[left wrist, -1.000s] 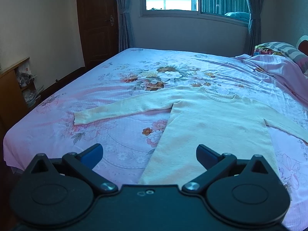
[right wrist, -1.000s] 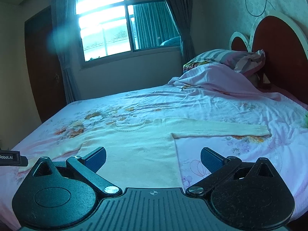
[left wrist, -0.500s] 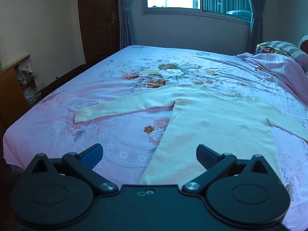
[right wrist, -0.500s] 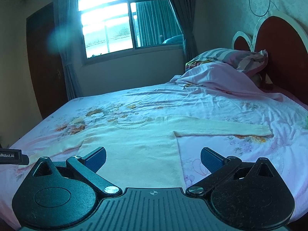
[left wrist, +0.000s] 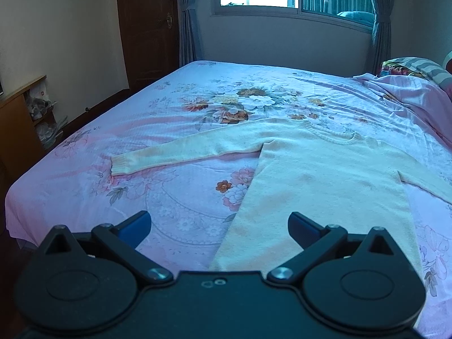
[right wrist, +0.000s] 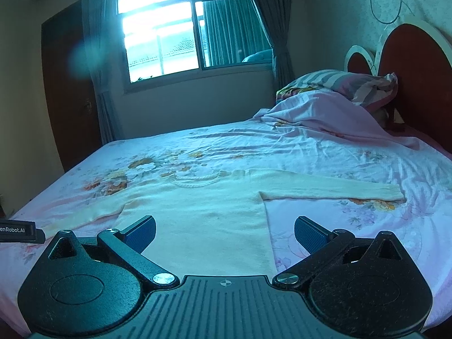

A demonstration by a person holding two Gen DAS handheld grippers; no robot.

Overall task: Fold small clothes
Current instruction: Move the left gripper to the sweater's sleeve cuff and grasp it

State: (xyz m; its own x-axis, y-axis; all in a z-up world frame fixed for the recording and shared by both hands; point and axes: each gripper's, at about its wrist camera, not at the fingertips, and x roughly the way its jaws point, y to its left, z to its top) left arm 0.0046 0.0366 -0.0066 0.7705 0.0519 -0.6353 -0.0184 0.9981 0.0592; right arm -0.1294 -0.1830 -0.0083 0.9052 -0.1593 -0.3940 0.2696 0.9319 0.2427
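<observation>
A cream knitted sweater (left wrist: pixel 325 180) lies flat on the floral bed sheet, sleeves spread out, collar toward the window. Its left sleeve cuff (left wrist: pixel 121 163) points to the bed's left side. In the right wrist view the sweater (right wrist: pixel 203 214) lies ahead, its right sleeve (right wrist: pixel 339 192) stretched toward the headboard. My left gripper (left wrist: pixel 219 223) is open and empty above the hem's left corner. My right gripper (right wrist: pixel 225 233) is open and empty above the hem's right part. Neither touches the sweater.
A pink blanket and striped pillow (right wrist: pixel 333 96) are heaped at the headboard (right wrist: pixel 418 79). A wooden shelf (left wrist: pixel 19 130) stands left of the bed. The bed's near edge lies under both grippers. The left gripper's tip (right wrist: pixel 19 230) shows at the right view's left edge.
Both grippers have tilted slightly downward and drawn a little closer over the bed; the sweater sits a little higher in both views. Jaws stay open. The sweater has not moved.
</observation>
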